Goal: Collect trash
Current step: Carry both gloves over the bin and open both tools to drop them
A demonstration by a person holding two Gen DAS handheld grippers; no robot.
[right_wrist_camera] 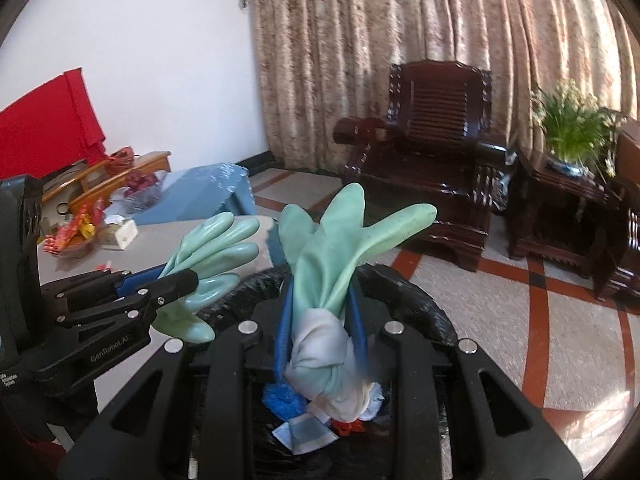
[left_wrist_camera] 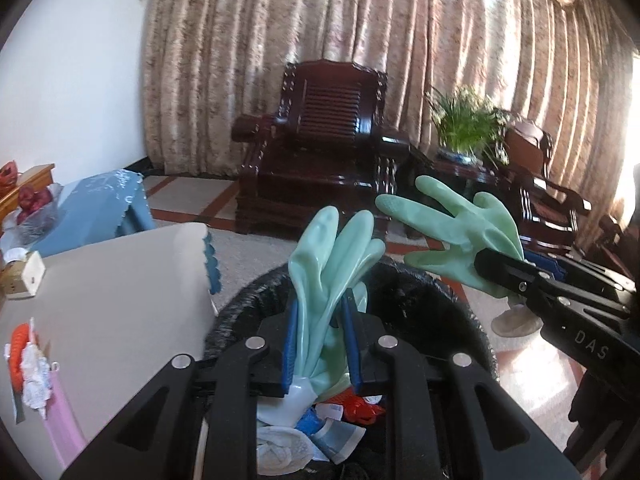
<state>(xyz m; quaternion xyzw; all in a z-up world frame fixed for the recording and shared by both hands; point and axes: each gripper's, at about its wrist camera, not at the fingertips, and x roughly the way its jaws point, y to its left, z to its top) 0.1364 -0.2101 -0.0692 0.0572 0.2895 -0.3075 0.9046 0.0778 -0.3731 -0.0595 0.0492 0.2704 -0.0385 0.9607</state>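
Two grippers each clamp a green rubber glove above the black-lined bin. The left gripper [left_wrist_camera: 320, 344] pinches the left glove [left_wrist_camera: 332, 256] between its blue pads [left_wrist_camera: 289, 344], glove fingers pointing up toward 12 o'clock and the pale cuff hanging down at 6 into the bin [left_wrist_camera: 440, 292]. The right gripper [right_wrist_camera: 320, 332] is closed on the right glove [right_wrist_camera: 340, 248], its fingers fanning toward 1 o'clock and its bunched whitish cuff hanging at 6.

Each view catches the other tool from the side. In the left view the right gripper [left_wrist_camera: 516, 276] enters from 3 o'clock with its glove [left_wrist_camera: 444, 220] splayed toward 10. In the right view the left gripper [right_wrist_camera: 176, 280] comes in from 9 o'clock, its glove [right_wrist_camera: 212, 252] pointing toward 2.

Trash [left_wrist_camera: 320, 428] lies in the bin below both: white tissue, blue scraps and something orange-red.

Only the left view shows the table [left_wrist_camera: 120, 280] at 9 o'clock up close, with a pink strip and an orange-and-white wad [left_wrist_camera: 28, 364] at its near edge. Only the right view shows the red sheet [right_wrist_camera: 48, 116] on the wall at 10 o'clock. Both show the armchair [left_wrist_camera: 320, 140] and plant [left_wrist_camera: 464, 120] before the curtain.
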